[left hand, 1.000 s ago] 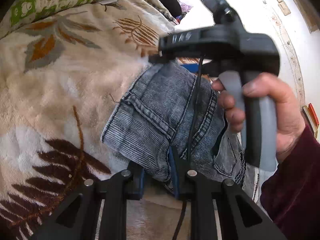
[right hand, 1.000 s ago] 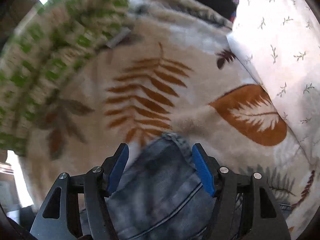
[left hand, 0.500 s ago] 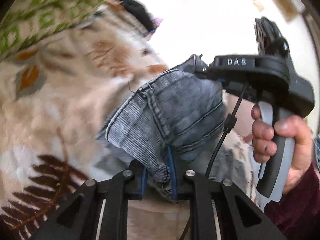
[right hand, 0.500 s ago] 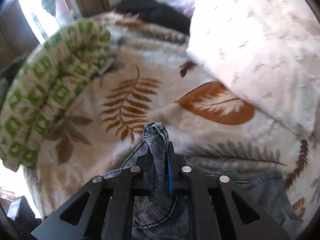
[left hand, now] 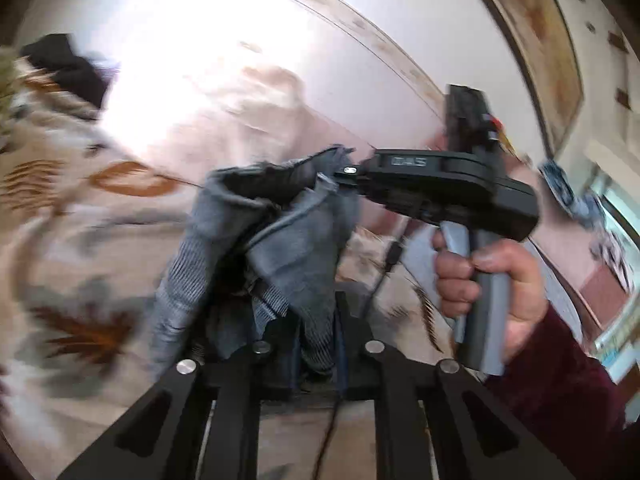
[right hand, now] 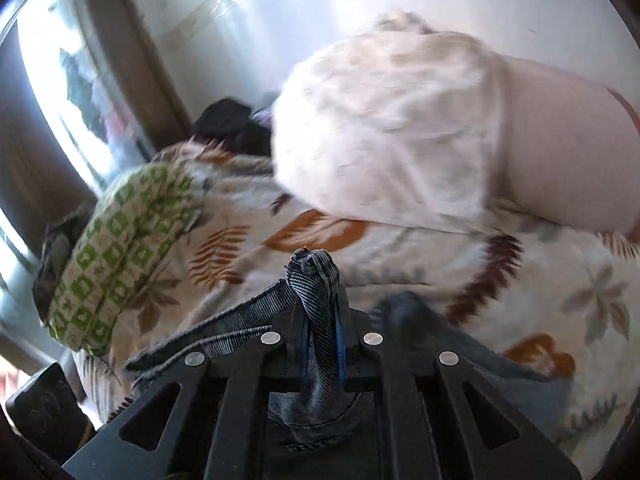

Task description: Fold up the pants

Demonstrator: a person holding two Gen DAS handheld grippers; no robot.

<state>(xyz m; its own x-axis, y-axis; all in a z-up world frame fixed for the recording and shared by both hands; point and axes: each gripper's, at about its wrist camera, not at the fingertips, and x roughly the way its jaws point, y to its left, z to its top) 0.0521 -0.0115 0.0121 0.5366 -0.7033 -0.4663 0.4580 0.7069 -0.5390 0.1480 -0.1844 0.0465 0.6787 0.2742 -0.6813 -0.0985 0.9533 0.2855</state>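
Note:
Grey-blue denim pants [left hand: 280, 240] hang bunched in the air above the leaf-patterned blanket [left hand: 80, 280]. My left gripper [left hand: 316, 344] is shut on a fold of the denim. My right gripper [right hand: 320, 320] is shut on another pinched edge of the pants [right hand: 316, 276], which sticks up between its fingers. In the left wrist view the right gripper [left hand: 352, 172] shows from the side, a hand on its grey handle, holding the pants' upper edge. The rest of the pants trails down out of sight.
A white leaf-print pillow [right hand: 392, 128] lies at the back right on the blanket [right hand: 560, 300]. A green-and-white patterned cushion [right hand: 120, 240] lies at the left. Dark clothing [right hand: 228, 128] sits behind. A window [right hand: 60, 80] is at far left.
The right gripper went from open around the denim to shut on it. Both grippers have lifted the pants off the blanket, and both views have tilted up toward the wall.

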